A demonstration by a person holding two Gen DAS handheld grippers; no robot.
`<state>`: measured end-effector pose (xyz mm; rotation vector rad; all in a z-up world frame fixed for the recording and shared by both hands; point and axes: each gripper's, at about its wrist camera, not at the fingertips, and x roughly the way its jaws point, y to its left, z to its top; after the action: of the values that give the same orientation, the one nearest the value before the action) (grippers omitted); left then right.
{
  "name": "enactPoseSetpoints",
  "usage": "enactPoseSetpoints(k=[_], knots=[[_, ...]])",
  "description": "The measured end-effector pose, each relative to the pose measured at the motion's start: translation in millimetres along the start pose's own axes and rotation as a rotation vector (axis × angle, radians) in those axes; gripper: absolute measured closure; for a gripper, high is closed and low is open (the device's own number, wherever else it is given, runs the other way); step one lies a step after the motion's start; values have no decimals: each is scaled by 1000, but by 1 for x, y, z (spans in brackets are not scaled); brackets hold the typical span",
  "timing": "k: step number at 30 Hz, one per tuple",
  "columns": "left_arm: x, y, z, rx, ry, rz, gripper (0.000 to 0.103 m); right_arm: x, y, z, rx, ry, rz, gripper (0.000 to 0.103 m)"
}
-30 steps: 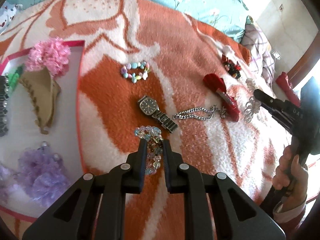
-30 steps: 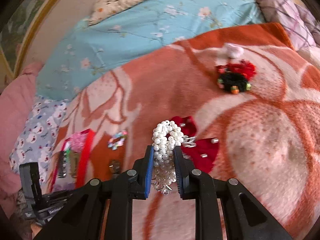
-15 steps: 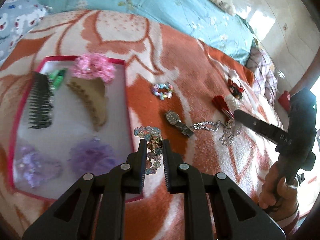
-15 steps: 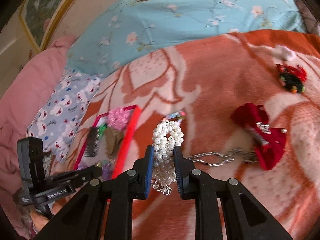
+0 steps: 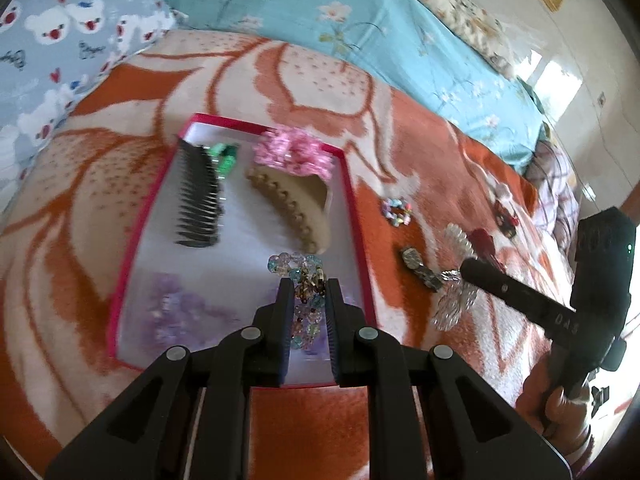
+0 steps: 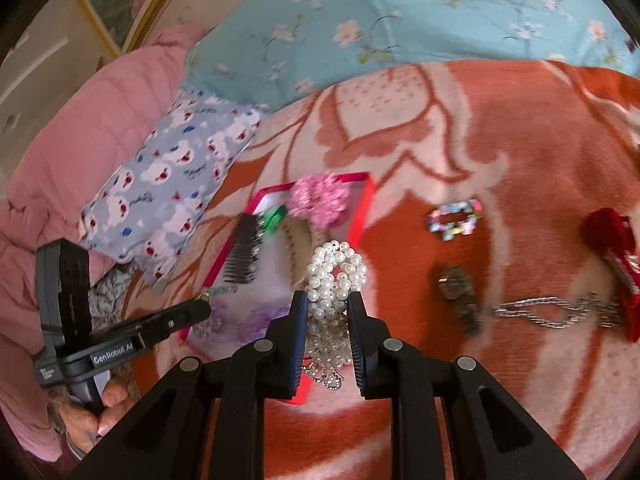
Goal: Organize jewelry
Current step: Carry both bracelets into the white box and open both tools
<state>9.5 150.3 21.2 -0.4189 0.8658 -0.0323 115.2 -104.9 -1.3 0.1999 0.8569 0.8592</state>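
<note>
My left gripper (image 5: 307, 286) is shut on a crystal bead bracelet (image 5: 305, 276) and holds it above the near right part of the red-rimmed tray (image 5: 355, 204). My right gripper (image 6: 328, 300) is shut on a white pearl bracelet (image 6: 335, 276) and holds it over the tray's right side (image 6: 362, 208). The right gripper also shows in the left wrist view (image 5: 460, 270), with the pearls hanging from it. The tray holds a black comb (image 5: 199, 202), a tan claw clip (image 5: 296, 204), a pink scrunchie (image 5: 294, 154), a green clip (image 5: 225, 156) and purple scrunchies (image 5: 180, 312).
On the orange blanket right of the tray lie a pastel bead bracelet (image 6: 454, 220), a wristwatch (image 6: 458, 292), a silver chain (image 6: 548, 314) and a red bow clip (image 6: 616, 256). A teddy-print pillow (image 6: 172, 184) and a blue floral quilt (image 6: 400, 24) lie behind.
Both grippers have carried their bracelets left, from the open blanket to over the tray. The left gripper has also risen, so the whole tray shows now.
</note>
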Motion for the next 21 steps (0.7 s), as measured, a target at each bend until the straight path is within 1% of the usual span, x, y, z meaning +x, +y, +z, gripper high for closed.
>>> enactPoseSetpoints(k=[6, 10, 13, 16, 21], knots=[[-7, 27, 2, -45, -23, 30, 90, 27, 24, -2, -32, 42, 39, 83], [-6, 42, 3, -74, -25, 45, 90, 46, 42, 1, -57, 64, 63, 83], [-2, 48, 3, -77, -25, 54, 90, 62, 55, 4, -82, 83, 76, 83], [7, 54, 4, -73, -20, 77, 90, 81, 65, 4, -106, 105, 67, 83], [23, 69, -1, -95, 13, 92, 90, 112, 66, -3, -117, 162, 35, 83]])
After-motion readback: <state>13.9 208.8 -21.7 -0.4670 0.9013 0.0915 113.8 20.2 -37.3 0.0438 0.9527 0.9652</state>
